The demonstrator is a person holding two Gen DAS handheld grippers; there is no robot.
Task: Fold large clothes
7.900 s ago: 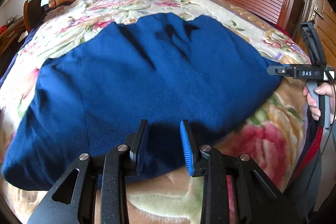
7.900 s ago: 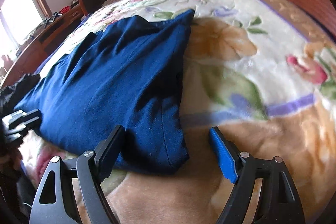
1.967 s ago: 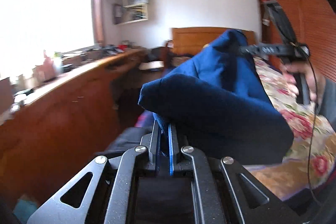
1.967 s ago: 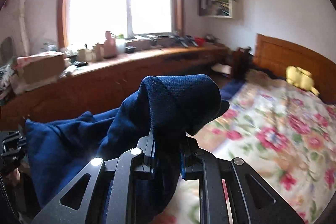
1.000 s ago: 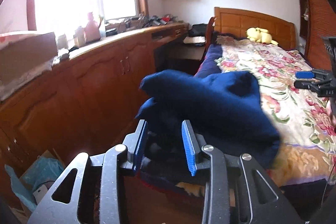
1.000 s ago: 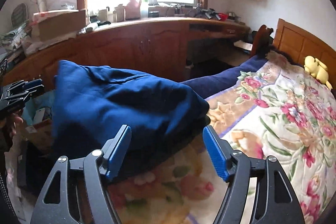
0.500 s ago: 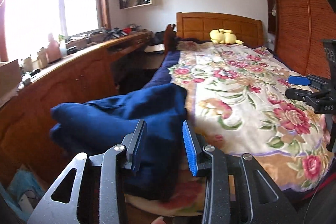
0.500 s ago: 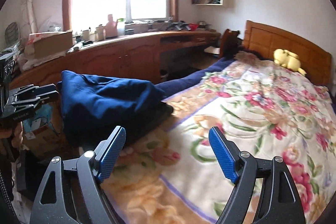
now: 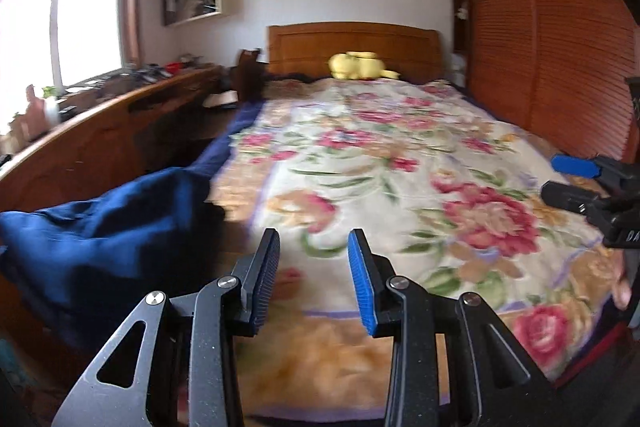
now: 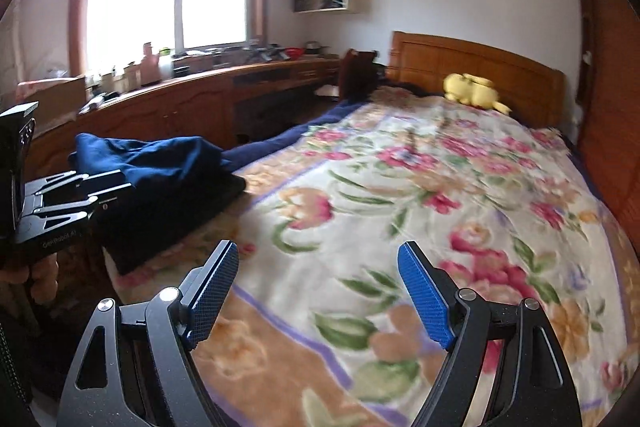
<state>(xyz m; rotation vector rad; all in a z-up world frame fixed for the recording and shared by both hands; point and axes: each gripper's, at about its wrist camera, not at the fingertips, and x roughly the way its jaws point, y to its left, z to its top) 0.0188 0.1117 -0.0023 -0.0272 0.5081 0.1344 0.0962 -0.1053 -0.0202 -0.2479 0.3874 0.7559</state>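
Note:
The folded dark blue garment lies in a heap at the bed's near left corner, on top of a black cloth; the right wrist view shows the blue garment at mid left. My left gripper is open with nothing between its fingers, over the floral blanket to the right of the heap. My right gripper is open wide and empty, above the blanket's near edge. Each gripper shows in the other's view: right gripper, left gripper beside the heap.
The floral blanket covers the bed up to a wooden headboard, where a yellow plush toy sits. A long wooden desk with clutter runs under the window on the left. A slatted wardrobe stands on the right.
Both grippers let go of the blue garment and swung right, away from it and toward the bed. The heap has slid from the middle of each view to the left side.

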